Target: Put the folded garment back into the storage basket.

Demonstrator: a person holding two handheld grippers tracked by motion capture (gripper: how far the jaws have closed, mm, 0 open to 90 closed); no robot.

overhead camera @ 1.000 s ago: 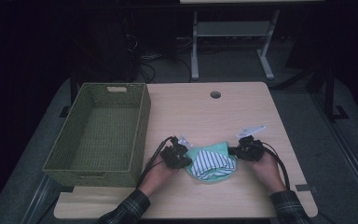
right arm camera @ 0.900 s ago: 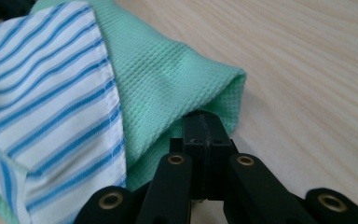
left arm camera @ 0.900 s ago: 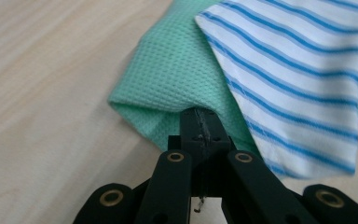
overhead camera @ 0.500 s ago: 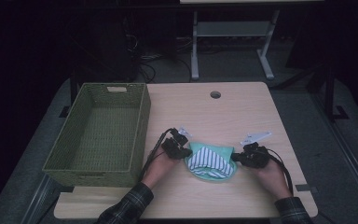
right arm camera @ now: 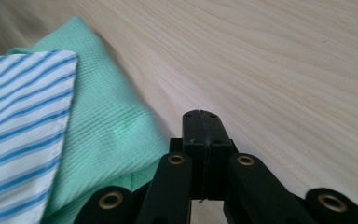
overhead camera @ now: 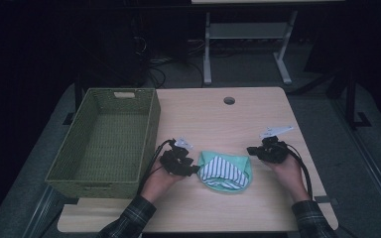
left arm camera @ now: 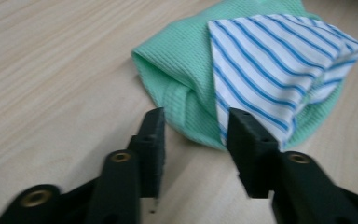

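Observation:
A folded mint-green cloth point(overhead camera: 212, 159) lies on the wooden table point(overhead camera: 218, 124), with a blue-and-white striped cloth point(overhead camera: 223, 172) folded on top of it. My left gripper point(overhead camera: 192, 170) sits at the pile's left edge. Its jaws have just been opening. In the left gripper view the left gripper point(left arm camera: 196, 116) stands open, and the green cloth's point(left arm camera: 182, 70) folded edge lies loose between the tips, beside the striped cloth point(left arm camera: 270, 60). My right gripper point(overhead camera: 252, 150) rests a little to the right of the pile. The right gripper point(right arm camera: 201, 116) is shut on nothing, with the green cloth point(right arm camera: 102, 116) to its left.
A green woven basket point(overhead camera: 151, 129) stands on the table's left side with nothing inside. A round cable hole point(overhead camera: 229, 100) marks the table's far middle. Bare tabletop lies beyond the pile and to the right. Dark floor and a white table frame point(overhead camera: 243, 34) lie behind.
The left jaws have opened and let go of the cloth's left edge. The right gripper has drawn away to the right, off the cloth. The pile now lies flat.

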